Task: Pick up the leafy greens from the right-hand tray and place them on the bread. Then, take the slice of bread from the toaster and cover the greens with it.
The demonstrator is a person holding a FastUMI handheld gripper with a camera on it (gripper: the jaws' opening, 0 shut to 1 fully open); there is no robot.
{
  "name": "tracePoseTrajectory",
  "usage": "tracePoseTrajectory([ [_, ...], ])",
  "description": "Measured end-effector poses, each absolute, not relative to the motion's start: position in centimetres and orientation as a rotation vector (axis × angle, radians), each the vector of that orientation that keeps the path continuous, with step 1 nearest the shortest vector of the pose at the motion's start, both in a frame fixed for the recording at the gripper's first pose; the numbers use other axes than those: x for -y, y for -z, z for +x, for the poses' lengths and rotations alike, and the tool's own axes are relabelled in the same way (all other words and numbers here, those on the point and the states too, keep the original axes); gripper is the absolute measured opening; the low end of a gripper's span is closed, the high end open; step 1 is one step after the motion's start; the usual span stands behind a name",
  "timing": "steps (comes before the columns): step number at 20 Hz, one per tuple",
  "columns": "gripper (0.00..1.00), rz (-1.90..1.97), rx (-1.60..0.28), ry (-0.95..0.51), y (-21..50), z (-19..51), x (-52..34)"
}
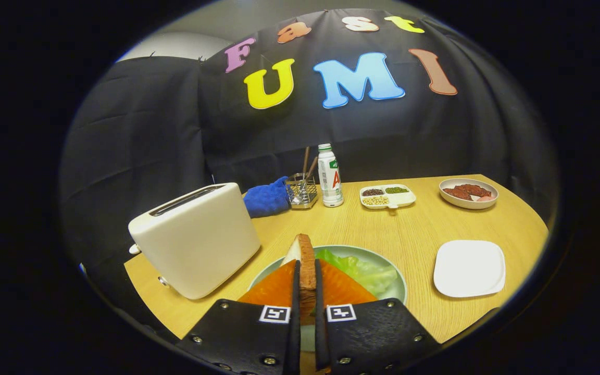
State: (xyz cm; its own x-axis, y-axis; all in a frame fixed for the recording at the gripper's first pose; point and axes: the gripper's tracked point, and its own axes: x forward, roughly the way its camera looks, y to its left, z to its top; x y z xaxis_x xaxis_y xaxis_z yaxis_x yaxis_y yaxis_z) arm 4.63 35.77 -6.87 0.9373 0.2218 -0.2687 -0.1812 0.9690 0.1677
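Tan-crusted slice of bread stands on edge, pinched between both fingers of the gripper, directly above the round pale green plate. On that plate, just ahead of the fingers, lie the light green leafy greens. Left of the plate stands the cream two-slot toaster; right of it, the empty square white tray. Farther back on the light wooden table: blue cloth, white plastic bottle, divided white dish of beans.
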Motion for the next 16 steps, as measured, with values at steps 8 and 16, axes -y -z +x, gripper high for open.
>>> tracePoseTrajectory([
  [8, 0.2, 0.109, -0.296, -0.159, 7.5, 5.7, -33.2],
  [16, 0.29, 0.013, -0.277, -0.1, 7.4, 6.5, -30.5],
])
